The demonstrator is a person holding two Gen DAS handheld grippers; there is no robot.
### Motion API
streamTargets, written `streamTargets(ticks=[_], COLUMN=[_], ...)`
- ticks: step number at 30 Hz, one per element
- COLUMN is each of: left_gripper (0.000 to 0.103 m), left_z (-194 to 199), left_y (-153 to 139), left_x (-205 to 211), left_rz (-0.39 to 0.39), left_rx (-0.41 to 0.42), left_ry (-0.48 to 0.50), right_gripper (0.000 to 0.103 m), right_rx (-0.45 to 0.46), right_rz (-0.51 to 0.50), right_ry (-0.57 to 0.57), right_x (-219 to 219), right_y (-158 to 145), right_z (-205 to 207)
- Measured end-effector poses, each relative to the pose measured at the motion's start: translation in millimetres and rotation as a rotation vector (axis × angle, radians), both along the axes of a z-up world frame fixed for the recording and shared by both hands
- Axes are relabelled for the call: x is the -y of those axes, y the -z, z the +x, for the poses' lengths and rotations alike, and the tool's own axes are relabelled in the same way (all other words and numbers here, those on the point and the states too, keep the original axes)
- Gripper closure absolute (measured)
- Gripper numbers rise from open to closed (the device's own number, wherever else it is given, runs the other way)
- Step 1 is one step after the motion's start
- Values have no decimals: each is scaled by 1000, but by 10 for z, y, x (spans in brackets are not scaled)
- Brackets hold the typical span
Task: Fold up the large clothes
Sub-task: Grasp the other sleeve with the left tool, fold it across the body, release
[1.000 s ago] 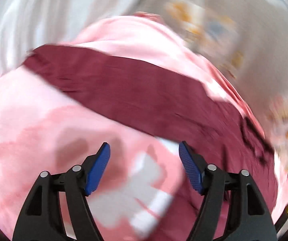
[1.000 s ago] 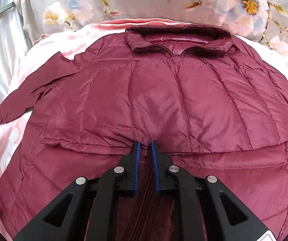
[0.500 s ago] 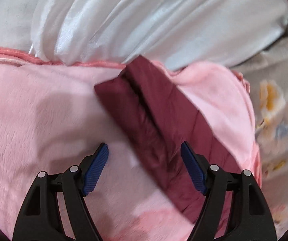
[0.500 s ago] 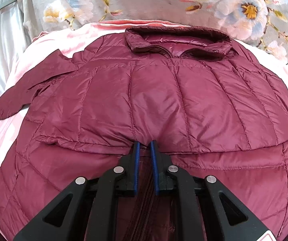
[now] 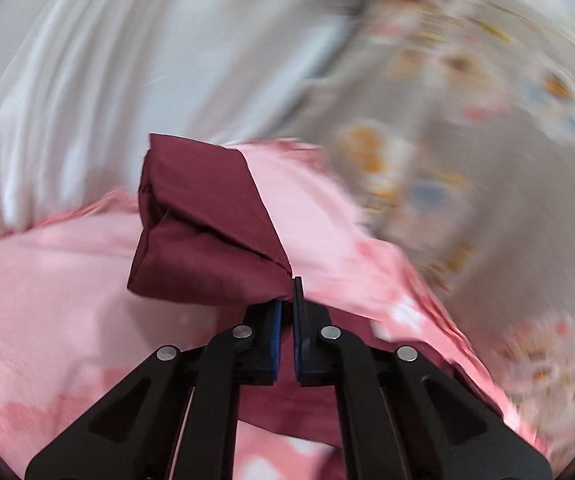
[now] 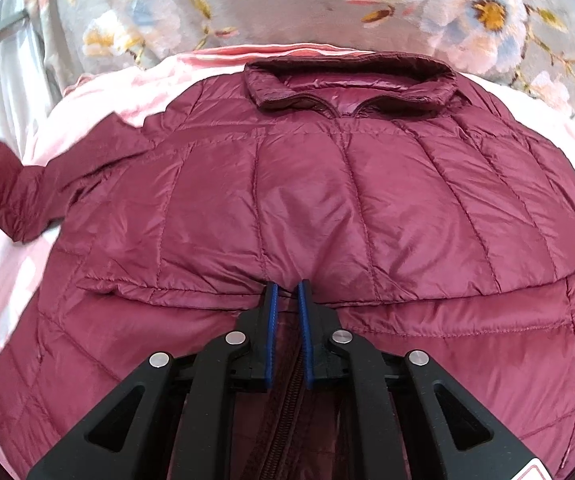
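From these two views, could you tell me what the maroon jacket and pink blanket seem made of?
Maroon jacket: likely thin nylon or polyester shell over padding; glossy sheen, stitched puffy quilted panels. Pink blanket: probably soft fleece or plush; matte, fuzzy surface.

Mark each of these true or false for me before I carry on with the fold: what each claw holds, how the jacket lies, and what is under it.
1. The left claw is shut on the sleeve end of the maroon quilted puffer jacket. True; its jaws have just been closing, with the sleeve fabric between them.
2. The right claw is wide open above the jacket. False: it is shut on the folded-up hem at the zip.
3. The jacket lies on a pink fleece blanket. True.
4. The jacket's collar points towards the right claw. False: it lies at the far side, by the grey floral fabric.
5. The sleeve end lies flat on the blanket. False: it is lifted.
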State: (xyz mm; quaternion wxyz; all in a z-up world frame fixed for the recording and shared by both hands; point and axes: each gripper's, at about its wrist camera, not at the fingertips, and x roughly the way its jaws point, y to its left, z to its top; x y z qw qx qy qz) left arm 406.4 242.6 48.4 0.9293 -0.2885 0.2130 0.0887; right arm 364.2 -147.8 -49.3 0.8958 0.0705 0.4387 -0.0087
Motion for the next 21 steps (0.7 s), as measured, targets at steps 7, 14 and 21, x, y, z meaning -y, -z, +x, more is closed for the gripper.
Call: streamTargets(ticks=[7,14,21], left_gripper=[101,100,63], left_z=[-209,-131,-133], left_y=[-558,-126,725], left_x=[1868,3518,3978], left_rz=[131,183,157], left_rx=[113,-3,-217], left_ry=[364,625,698], right_gripper=[90,89,68], right_rx=[118,129,107], right_rz=[125,44,40], right_ry=[104,153,237], right_x=[284,666,1033], right_y=[-295,-433,-332], right_z=[-490,-1212,-1441])
